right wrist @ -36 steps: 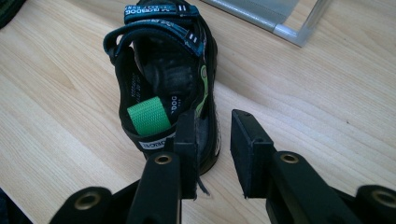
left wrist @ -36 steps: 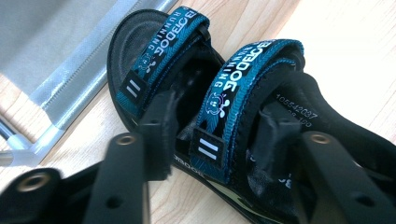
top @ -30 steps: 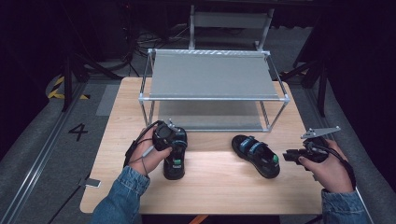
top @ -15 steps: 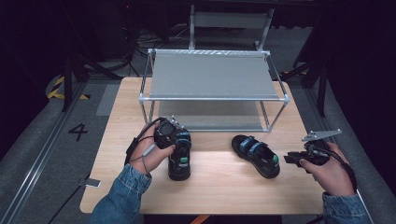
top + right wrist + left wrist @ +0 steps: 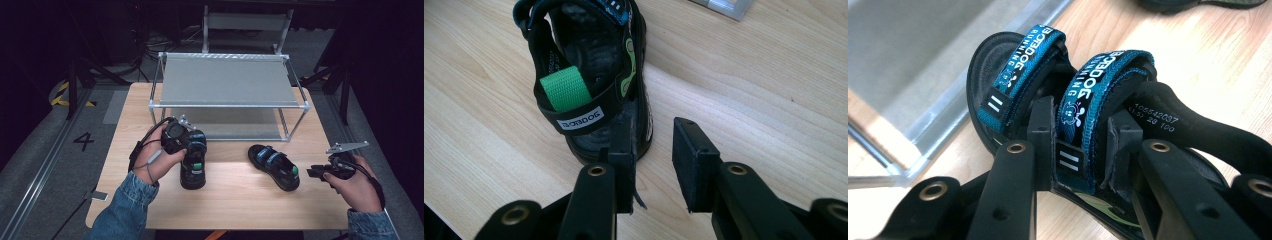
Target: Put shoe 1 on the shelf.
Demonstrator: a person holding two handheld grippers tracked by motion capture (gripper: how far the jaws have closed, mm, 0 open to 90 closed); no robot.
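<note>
Left gripper (image 5: 1080, 150): I have its pads clamped on the blue strap of one sandal (image 5: 193, 162).
Right gripper (image 5: 654, 150): jaws apart, empty, just behind the other sandal (image 5: 589, 75).

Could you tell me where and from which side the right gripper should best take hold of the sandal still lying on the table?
Probably the heel strap: the sandal lies sole-down with its heel toward the right gripper, whose open jaws are already beside it. Come in low from behind the heel.
</note>
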